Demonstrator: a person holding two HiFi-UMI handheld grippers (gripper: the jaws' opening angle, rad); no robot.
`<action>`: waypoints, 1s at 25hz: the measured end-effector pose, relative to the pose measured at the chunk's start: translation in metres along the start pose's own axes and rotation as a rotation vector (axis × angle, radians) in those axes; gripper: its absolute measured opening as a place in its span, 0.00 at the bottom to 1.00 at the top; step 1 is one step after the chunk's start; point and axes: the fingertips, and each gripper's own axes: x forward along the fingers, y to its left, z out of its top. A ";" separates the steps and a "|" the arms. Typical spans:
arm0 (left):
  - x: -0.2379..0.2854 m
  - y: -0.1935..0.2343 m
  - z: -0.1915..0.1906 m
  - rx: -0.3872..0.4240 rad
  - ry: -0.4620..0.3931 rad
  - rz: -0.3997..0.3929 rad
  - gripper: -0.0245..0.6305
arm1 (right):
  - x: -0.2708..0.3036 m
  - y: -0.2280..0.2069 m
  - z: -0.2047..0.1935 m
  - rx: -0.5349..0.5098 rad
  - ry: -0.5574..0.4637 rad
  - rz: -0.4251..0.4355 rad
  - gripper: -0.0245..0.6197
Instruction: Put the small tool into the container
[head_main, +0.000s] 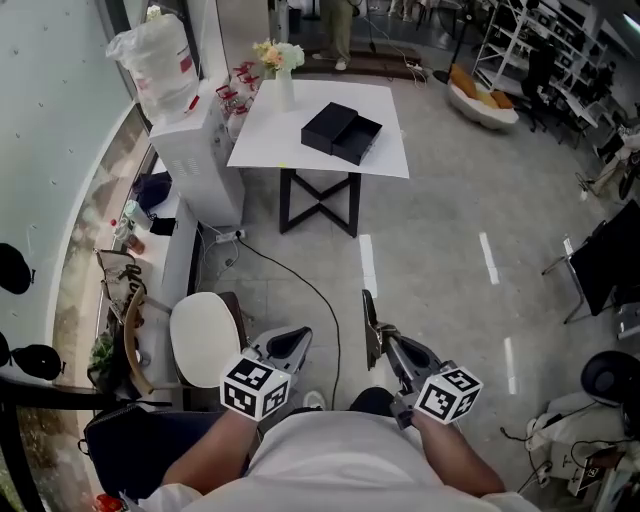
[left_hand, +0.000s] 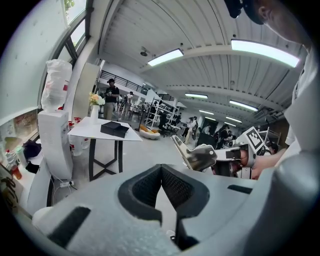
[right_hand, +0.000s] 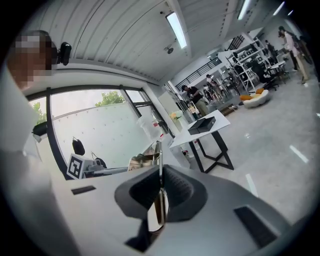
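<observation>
The container is an open black box (head_main: 341, 132) on a white table (head_main: 275, 125) several steps ahead across the floor; both gripper views show the box (left_hand: 114, 129) (right_hand: 202, 124) small and distant. My right gripper (head_main: 386, 338) is held close to my body and is shut on a small flat metal tool (head_main: 371, 322). The tool's blade (right_hand: 159, 155) shows edge-on, sticking out beyond the pads. My left gripper (head_main: 297, 340) is level with the right one, its jaws closed together with nothing between them. In the left gripper view, the right gripper (left_hand: 202, 157) and the tool (left_hand: 181, 148) show from the side.
A vase of flowers (head_main: 282, 68) stands on the table's far left corner. A white cabinet (head_main: 190, 160) with a plastic bag on top is left of the table. A round white stool (head_main: 205, 338) is by my left side. A black cable (head_main: 300, 285) runs over the floor.
</observation>
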 end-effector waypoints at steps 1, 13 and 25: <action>0.001 0.001 0.000 -0.008 0.001 -0.007 0.05 | 0.001 -0.002 0.000 0.011 0.005 -0.009 0.05; 0.074 0.032 0.031 0.006 0.029 -0.044 0.05 | 0.052 -0.060 0.050 0.055 -0.027 -0.029 0.05; 0.196 0.082 0.133 0.032 -0.006 0.023 0.05 | 0.139 -0.151 0.176 0.030 -0.038 0.055 0.05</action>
